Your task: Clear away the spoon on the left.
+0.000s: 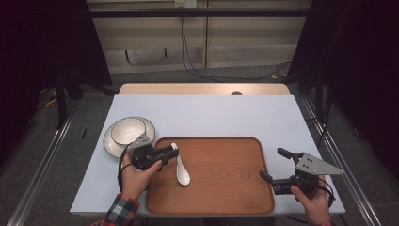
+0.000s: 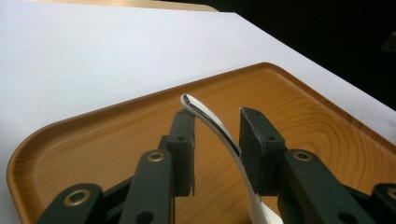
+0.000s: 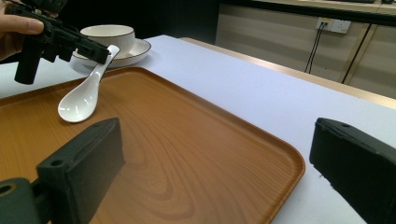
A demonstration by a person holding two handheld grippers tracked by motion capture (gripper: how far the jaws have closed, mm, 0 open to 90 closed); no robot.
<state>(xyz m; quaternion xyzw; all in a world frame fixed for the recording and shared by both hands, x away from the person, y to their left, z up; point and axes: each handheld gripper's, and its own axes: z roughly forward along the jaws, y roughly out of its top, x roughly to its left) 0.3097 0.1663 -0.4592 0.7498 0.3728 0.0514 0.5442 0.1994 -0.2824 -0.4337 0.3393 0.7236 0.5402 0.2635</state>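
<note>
Left tongs [image 1: 172, 150] straddle the spoon [image 1: 181, 170] handle, jaws not clamped yet (right tongs [image 1: 276, 165] wide open, idle) to lift it off the tray [image 1: 221, 202].

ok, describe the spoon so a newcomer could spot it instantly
Start at the wooden tray on the white table. Near its left edge, the left gripper has the handle of a white ceramic spoon between its jaws. It is the one loose piece on the tray.
</note>
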